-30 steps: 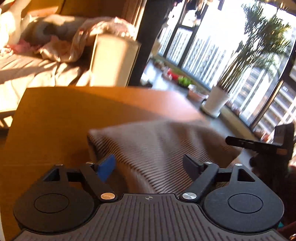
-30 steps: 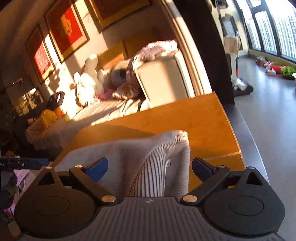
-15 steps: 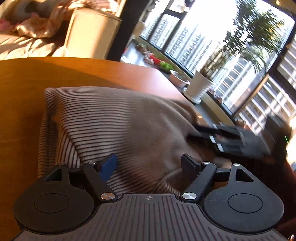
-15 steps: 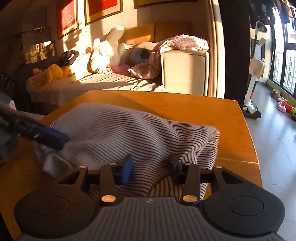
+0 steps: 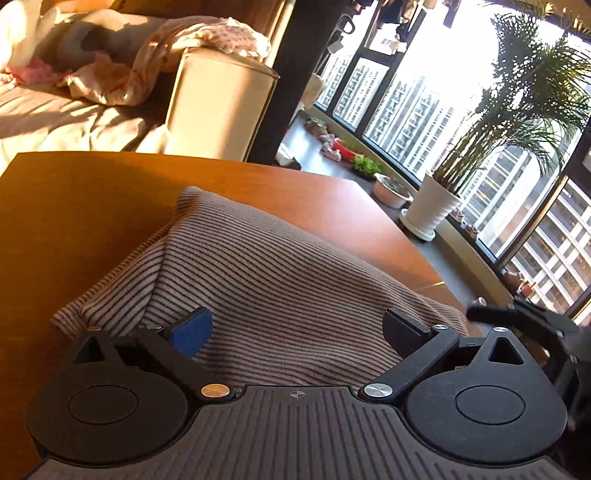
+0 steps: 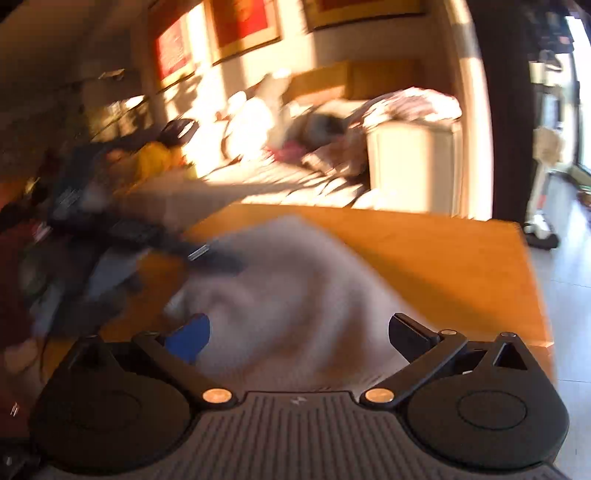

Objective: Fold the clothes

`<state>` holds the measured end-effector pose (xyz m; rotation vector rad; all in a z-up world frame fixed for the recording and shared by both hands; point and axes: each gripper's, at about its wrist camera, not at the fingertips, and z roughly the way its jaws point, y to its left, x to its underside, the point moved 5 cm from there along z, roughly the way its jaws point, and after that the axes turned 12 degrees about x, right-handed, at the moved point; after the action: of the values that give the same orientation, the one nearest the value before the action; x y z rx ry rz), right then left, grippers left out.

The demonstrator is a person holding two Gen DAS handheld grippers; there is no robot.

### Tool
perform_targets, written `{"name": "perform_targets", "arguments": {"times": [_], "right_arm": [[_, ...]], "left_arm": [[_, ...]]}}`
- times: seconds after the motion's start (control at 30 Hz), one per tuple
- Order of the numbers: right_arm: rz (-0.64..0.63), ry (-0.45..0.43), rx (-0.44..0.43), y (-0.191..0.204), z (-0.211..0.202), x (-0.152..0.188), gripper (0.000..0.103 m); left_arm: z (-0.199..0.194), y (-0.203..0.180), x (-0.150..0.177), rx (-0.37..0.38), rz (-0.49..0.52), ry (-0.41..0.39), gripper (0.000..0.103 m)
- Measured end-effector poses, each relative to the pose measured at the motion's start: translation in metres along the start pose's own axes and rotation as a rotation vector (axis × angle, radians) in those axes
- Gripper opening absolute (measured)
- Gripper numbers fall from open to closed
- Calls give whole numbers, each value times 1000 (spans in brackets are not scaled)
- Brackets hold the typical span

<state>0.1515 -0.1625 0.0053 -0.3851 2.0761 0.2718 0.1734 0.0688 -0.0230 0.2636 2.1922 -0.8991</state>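
A grey striped garment point(image 5: 280, 280) lies folded in a soft heap on the wooden table point(image 5: 85, 206). My left gripper point(image 5: 299, 334) hovers over its near edge. Its jaws are opening wide, and the cloth lies beneath them with neither pad pressing on it. At the right edge of the left wrist view the right gripper point(image 5: 517, 317) stands just off the garment's corner. The right wrist view is blurred by motion: there the right gripper point(image 6: 299, 336) is also opening over the garment point(image 6: 295, 291), gripping nothing. The left gripper point(image 6: 207, 258) shows dark at the cloth's far left side.
A sofa point(image 5: 221, 107) piled with blankets and soft toys stands beyond the table's far edge. Right of the table the floor drops toward big windows, a potted palm point(image 5: 432, 214) and small pots. Framed pictures point(image 6: 240, 26) hang above the sofa.
Both grippers' jaws have spread wide; the right one was narrowed over a fold half a second ago. The right gripper has drawn back off the garment, which now rests on the table.
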Motion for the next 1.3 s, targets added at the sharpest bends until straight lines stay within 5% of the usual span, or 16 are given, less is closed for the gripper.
{"name": "perform_targets", "arguments": {"times": [0.13, 0.27, 0.33, 0.63, 0.8, 0.97, 1.3], "right_arm": [[42, 9, 166, -37, 19, -14, 103], [-27, 193, 299, -46, 51, 17, 103], [-7, 132, 322, -46, 45, 27, 103], [-68, 123, 339, -8, 5, 45, 103], [145, 212, 162, 3, 12, 50, 103], [141, 189, 136, 6, 14, 53, 103], [138, 184, 120, 6, 18, 50, 103]], "left_arm": [[-1, -15, 11, 85, -67, 19, 102], [13, -28, 24, 108, -21, 87, 102], [21, -25, 29, 86, 9, 116, 102], [36, -6, 8, 61, 14, 86, 102], [47, 0, 0, 22, 49, 69, 102], [45, -3, 3, 7, 88, 70, 103], [4, -45, 34, -35, 277, 115, 101]]}}
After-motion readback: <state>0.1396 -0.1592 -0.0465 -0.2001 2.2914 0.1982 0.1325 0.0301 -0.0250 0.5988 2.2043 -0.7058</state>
